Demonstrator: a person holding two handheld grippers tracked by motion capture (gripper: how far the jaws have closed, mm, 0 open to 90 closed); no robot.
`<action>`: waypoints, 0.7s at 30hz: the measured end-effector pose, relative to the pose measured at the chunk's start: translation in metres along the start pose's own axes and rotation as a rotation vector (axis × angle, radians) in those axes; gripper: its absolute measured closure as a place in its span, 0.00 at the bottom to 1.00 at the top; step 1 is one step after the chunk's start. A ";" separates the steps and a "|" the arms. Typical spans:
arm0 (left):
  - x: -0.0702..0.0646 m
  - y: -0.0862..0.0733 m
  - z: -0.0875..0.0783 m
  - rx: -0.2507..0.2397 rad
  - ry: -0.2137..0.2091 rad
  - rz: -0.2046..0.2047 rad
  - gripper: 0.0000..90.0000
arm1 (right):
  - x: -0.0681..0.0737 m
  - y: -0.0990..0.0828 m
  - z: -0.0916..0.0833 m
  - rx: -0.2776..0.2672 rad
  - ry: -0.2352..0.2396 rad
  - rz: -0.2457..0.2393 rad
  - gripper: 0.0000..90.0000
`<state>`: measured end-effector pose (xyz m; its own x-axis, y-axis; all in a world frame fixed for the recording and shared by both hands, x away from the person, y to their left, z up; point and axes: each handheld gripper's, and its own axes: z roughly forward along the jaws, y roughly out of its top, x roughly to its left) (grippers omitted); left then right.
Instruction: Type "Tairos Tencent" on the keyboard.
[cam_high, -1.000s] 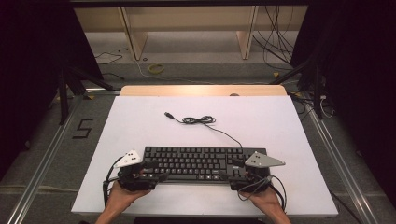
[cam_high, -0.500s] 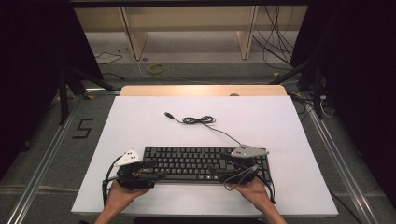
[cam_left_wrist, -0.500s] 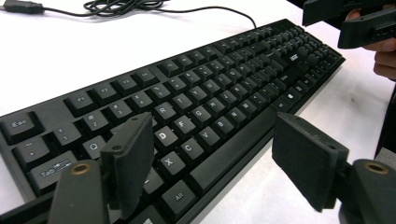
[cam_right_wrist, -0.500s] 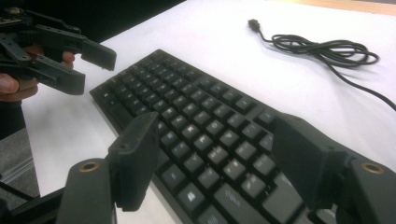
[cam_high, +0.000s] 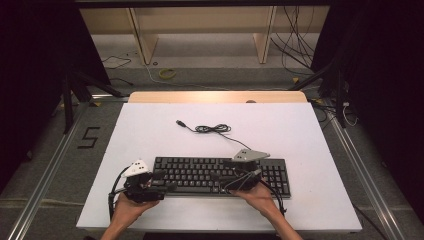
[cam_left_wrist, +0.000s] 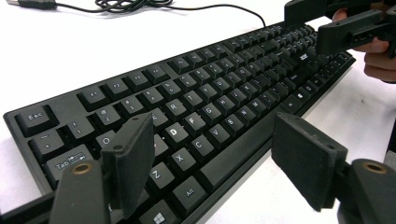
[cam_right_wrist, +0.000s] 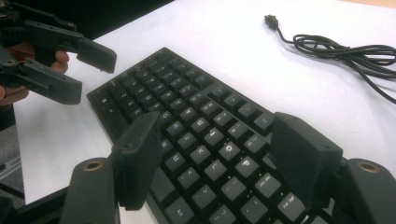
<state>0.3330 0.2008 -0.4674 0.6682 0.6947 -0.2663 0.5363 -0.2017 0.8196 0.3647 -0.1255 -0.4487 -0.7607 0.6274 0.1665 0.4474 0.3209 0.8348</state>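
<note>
Both hand-held grippers, left (cam_high: 167, 186) and right (cam_high: 220, 178), hover spread over the keyboard (cam_high: 200, 170) on the white table (cam_high: 310, 150).

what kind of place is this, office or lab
Likely a lab or recording rig, not an office: a white table on a bare floor with rails, loose cables behind, and one keyboard.

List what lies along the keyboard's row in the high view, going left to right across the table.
left gripper → keyboard → right gripper → bare table. The cable lies farther back, so it is left out.
</note>
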 end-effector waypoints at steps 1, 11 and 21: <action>0.000 0.000 0.000 0.001 0.001 -0.002 0.33 | 0.000 0.001 0.001 0.002 0.001 0.002 0.39; 0.005 0.000 -0.002 0.009 0.011 -0.023 0.37 | 0.004 0.009 0.020 0.042 0.007 -0.007 0.41; 0.012 0.000 -0.005 0.037 0.035 -0.071 0.50 | 0.007 0.015 0.035 0.067 0.011 -0.014 0.47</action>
<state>0.3383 0.2128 -0.4685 0.6099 0.7316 -0.3046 0.6007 -0.1761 0.7799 0.3822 -0.0911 -0.4539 -0.7723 0.6145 0.1609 0.4664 0.3766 0.8004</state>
